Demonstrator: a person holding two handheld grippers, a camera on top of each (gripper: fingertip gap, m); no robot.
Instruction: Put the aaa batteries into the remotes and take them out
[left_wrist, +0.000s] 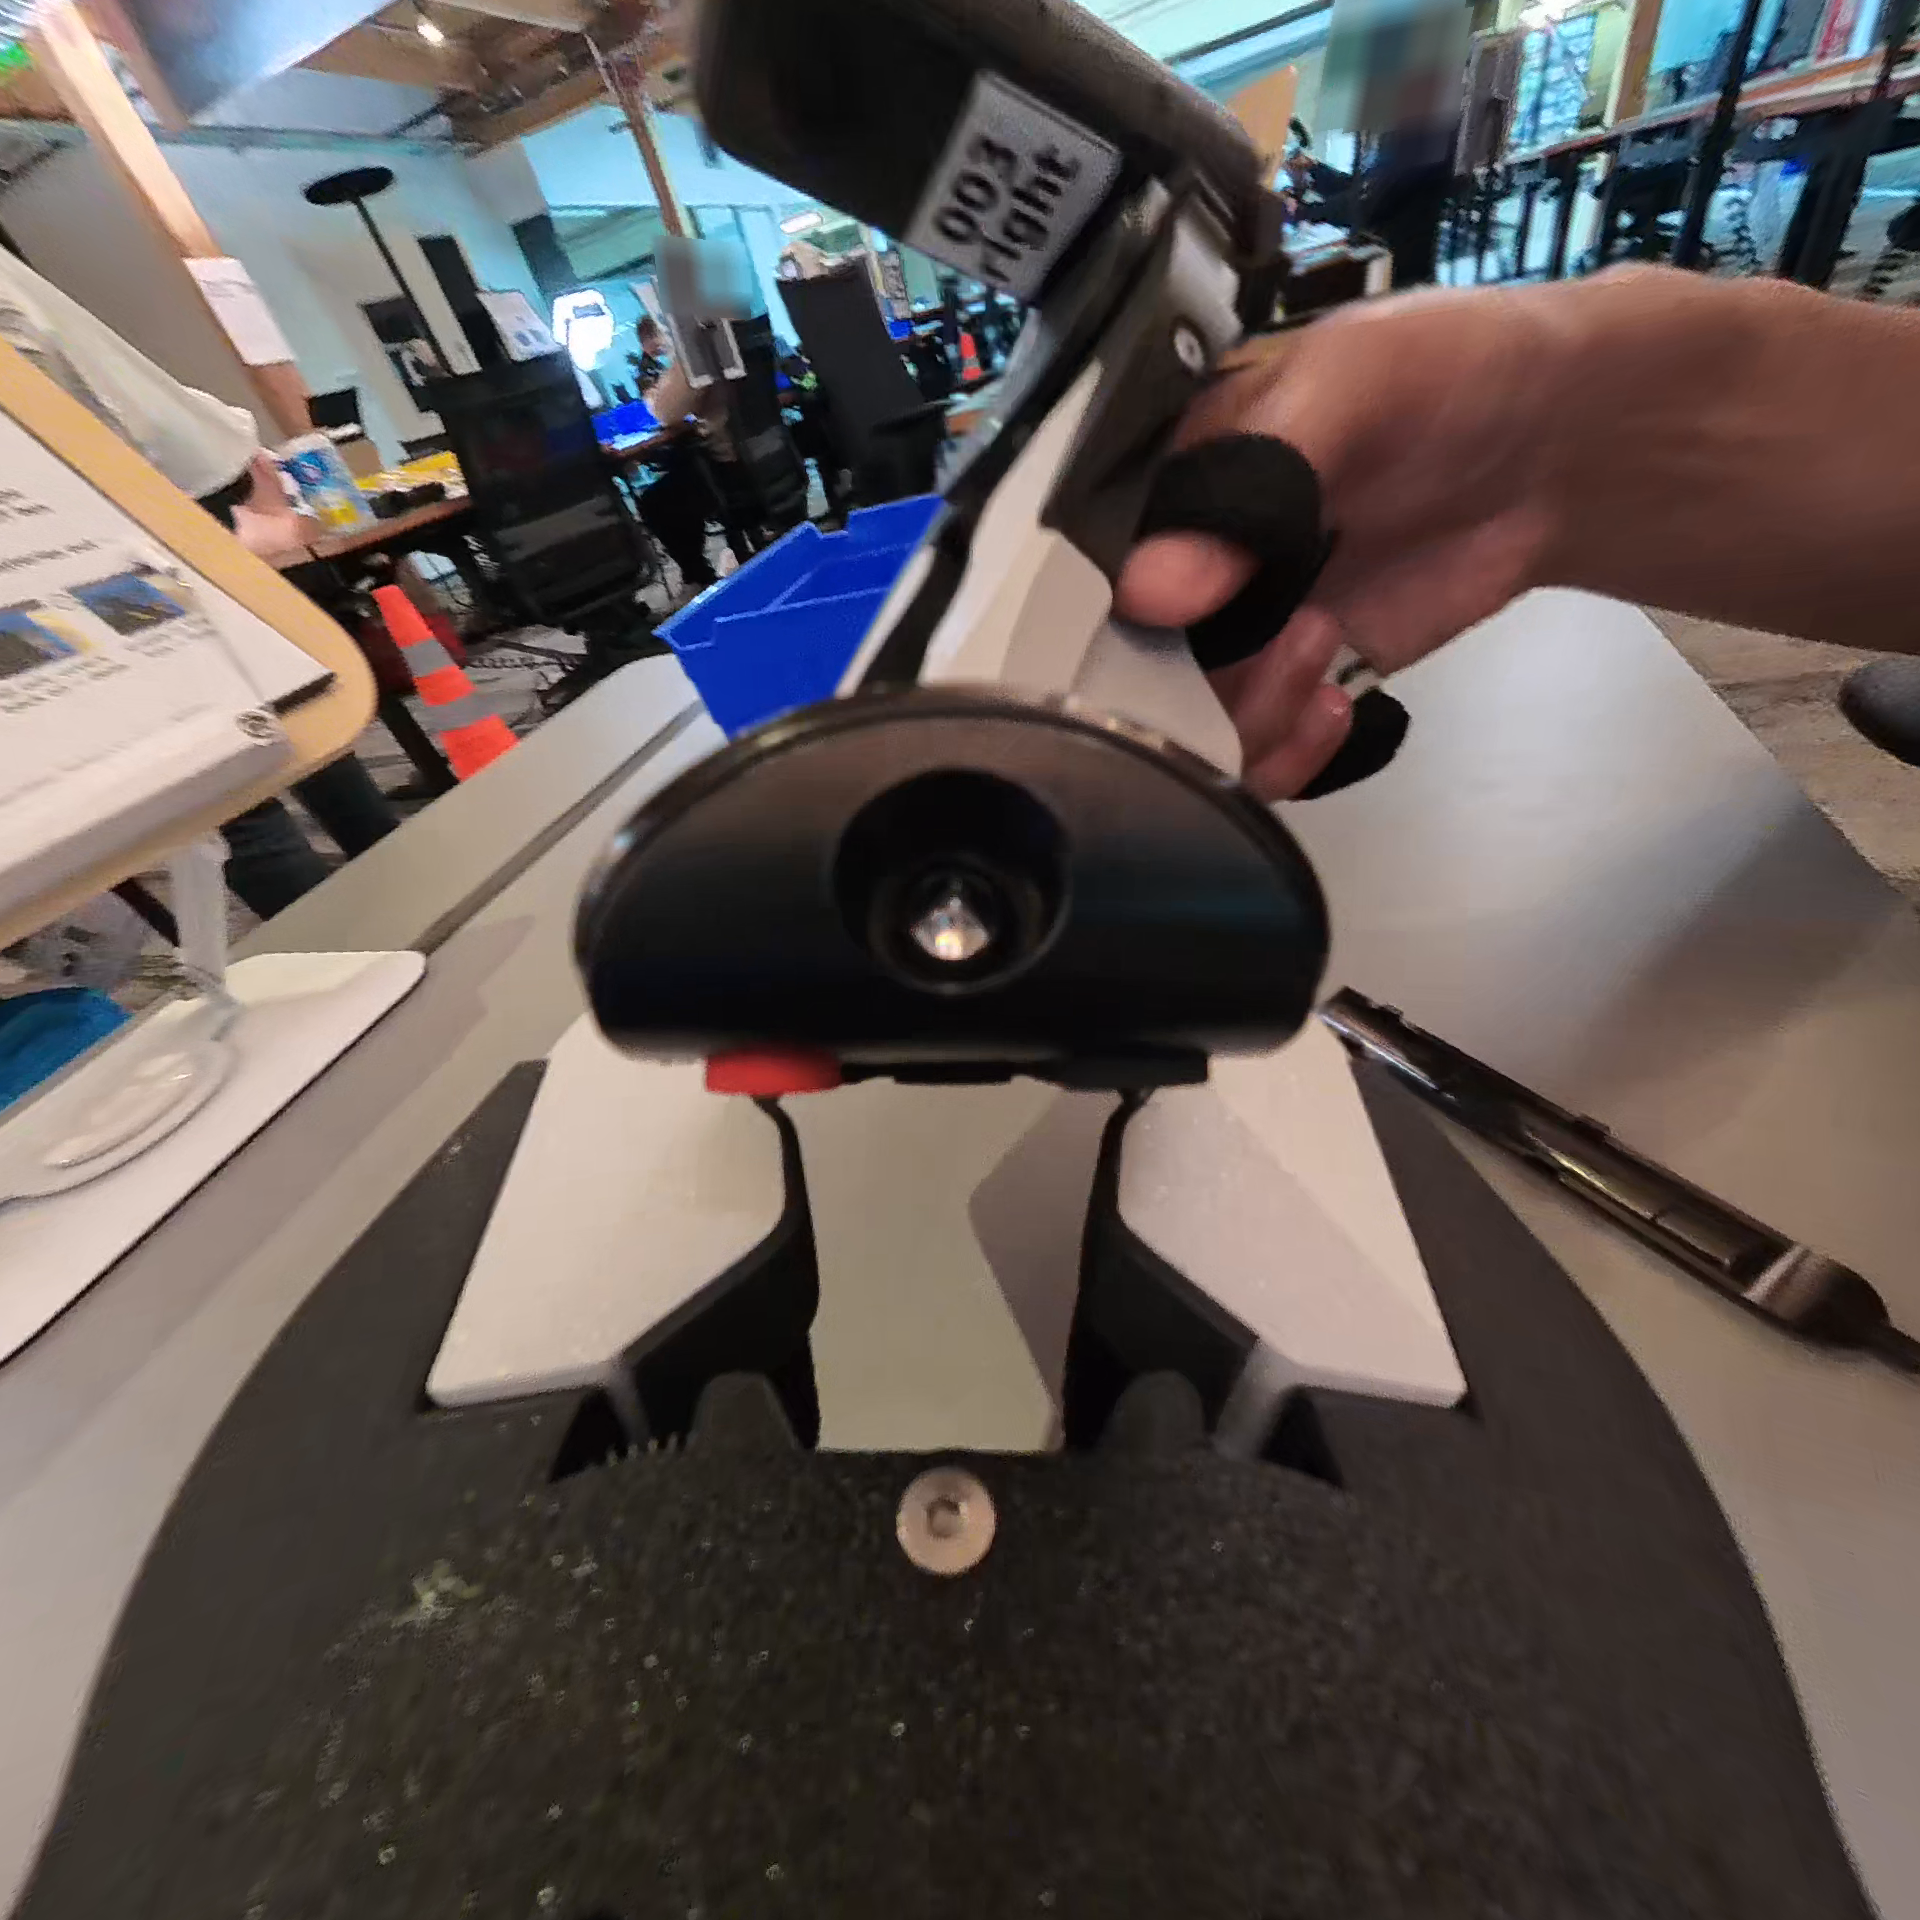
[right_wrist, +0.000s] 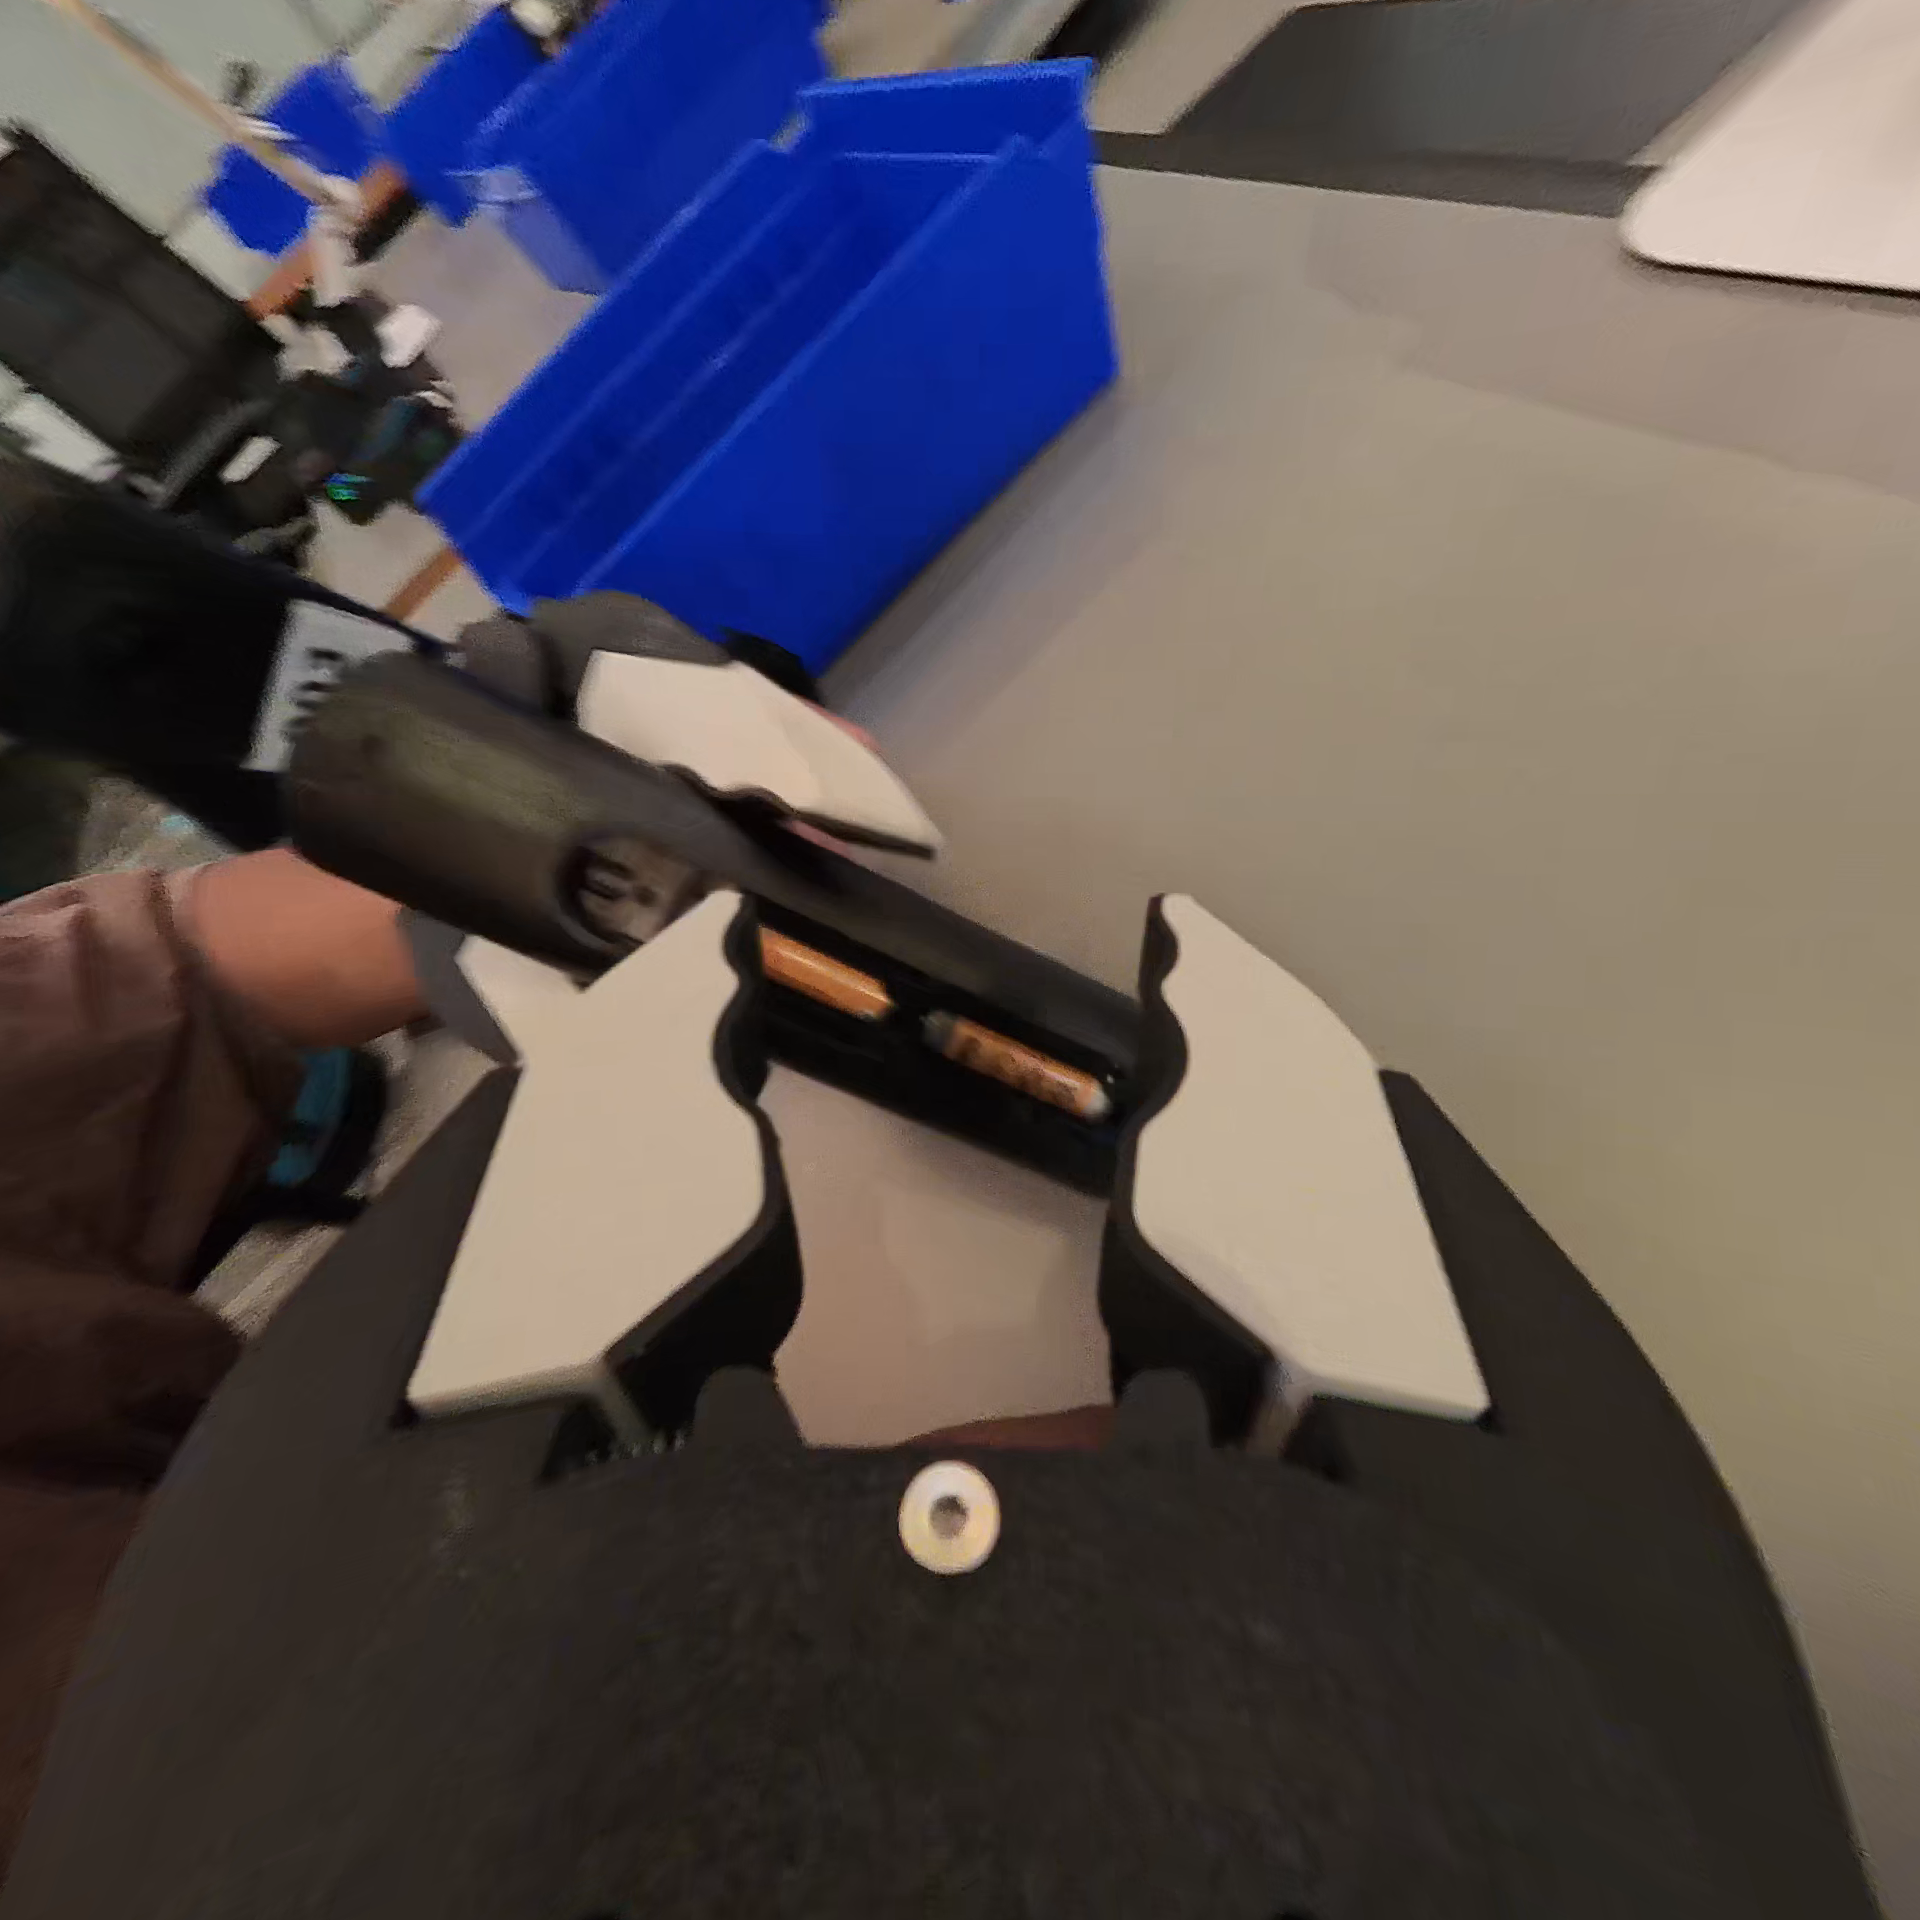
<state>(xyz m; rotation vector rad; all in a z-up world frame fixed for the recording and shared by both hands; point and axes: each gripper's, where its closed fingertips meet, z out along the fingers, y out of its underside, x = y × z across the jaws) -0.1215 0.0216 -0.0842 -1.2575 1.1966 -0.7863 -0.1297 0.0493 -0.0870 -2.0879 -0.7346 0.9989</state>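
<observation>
– Grey table in a busy workshop, right? Where was the remote?

– Off the table, gripped by the left gripper. Its jaws were closed onto the remote, whose black front end faced that camera.

– And the batteries?

– Two batteries lay end to end in the open compartment, facing the right wrist view.

– What was the right gripper doing?

– The right gripper was spread wide, a finger on either side of the compartment, holding nothing. Whether its tips touched the remote I could not tell, as the picture was blurred. A hand held it from the right.

– Anything around?

– A blue bin stood on the table beyond the remote. A long dark strip lay flat on the table to the right, and an orange cone stood on the floor far left
</observation>
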